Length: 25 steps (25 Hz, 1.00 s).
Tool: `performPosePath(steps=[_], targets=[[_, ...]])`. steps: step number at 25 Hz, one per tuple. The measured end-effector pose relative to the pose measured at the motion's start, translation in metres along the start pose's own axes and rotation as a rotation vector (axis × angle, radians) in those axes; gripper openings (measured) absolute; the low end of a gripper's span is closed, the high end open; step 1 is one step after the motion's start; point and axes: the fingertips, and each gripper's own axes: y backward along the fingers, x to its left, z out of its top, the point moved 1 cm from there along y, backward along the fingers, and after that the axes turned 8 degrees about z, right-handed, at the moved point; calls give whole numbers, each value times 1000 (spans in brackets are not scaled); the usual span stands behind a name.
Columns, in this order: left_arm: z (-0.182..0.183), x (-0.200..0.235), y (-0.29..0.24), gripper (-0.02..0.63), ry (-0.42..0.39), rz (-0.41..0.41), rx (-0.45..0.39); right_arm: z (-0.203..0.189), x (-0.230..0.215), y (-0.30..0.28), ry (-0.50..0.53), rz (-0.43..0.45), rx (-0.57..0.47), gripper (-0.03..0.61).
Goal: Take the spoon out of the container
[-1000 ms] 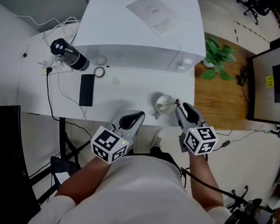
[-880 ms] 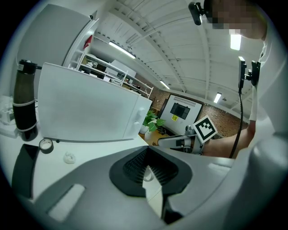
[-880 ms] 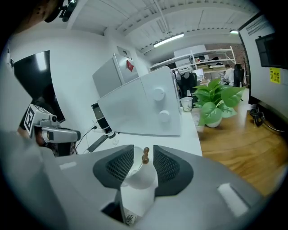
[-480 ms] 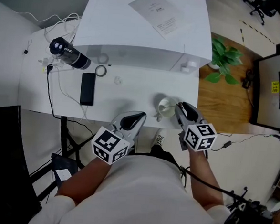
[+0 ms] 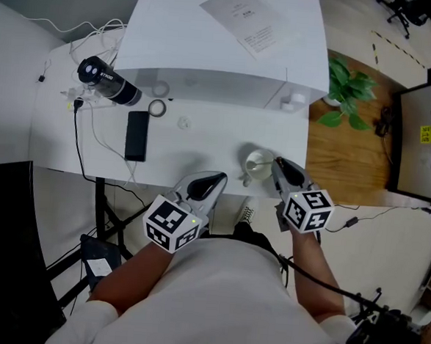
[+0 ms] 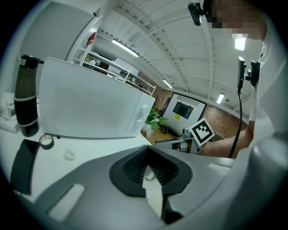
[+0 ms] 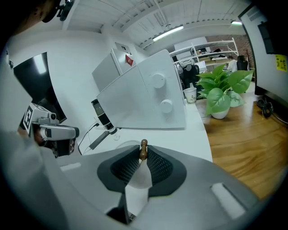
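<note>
A small white cup [image 5: 256, 164] stands near the table's front edge, with the spoon in it. In the right gripper view the spoon's brown knobbed handle [image 7: 143, 150] sticks up between the fingertips, and the cup's rim [image 7: 124, 143] shows just behind them. My right gripper [image 5: 277, 164] is at the cup's right side. Its jaws are closing and the pads touch the handle on both sides. My left gripper [image 5: 218, 179] rests shut and empty at the table's front edge, left of the cup.
A large white box [image 5: 224, 43] fills the back of the white table [image 5: 203, 141]. A black bottle [image 5: 107, 83], cables, a tape roll [image 5: 156, 109] and a black phone [image 5: 135, 135] lie at the left. A potted plant [image 5: 346, 92] stands on the wooden floor at the right.
My right gripper has edged in toward the cup and its jaws have come together round the spoon handle. The left gripper has stayed in place.
</note>
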Motion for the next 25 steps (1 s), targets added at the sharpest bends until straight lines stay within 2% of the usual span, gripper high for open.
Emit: performPosePath(steps=[11, 25], targets=[[1, 2, 10, 3, -7, 12, -15, 7, 8, 6, 24, -5, -17, 55], [20, -6, 36, 3, -40, 5, -96, 34, 34, 41, 64, -18, -108, 55]])
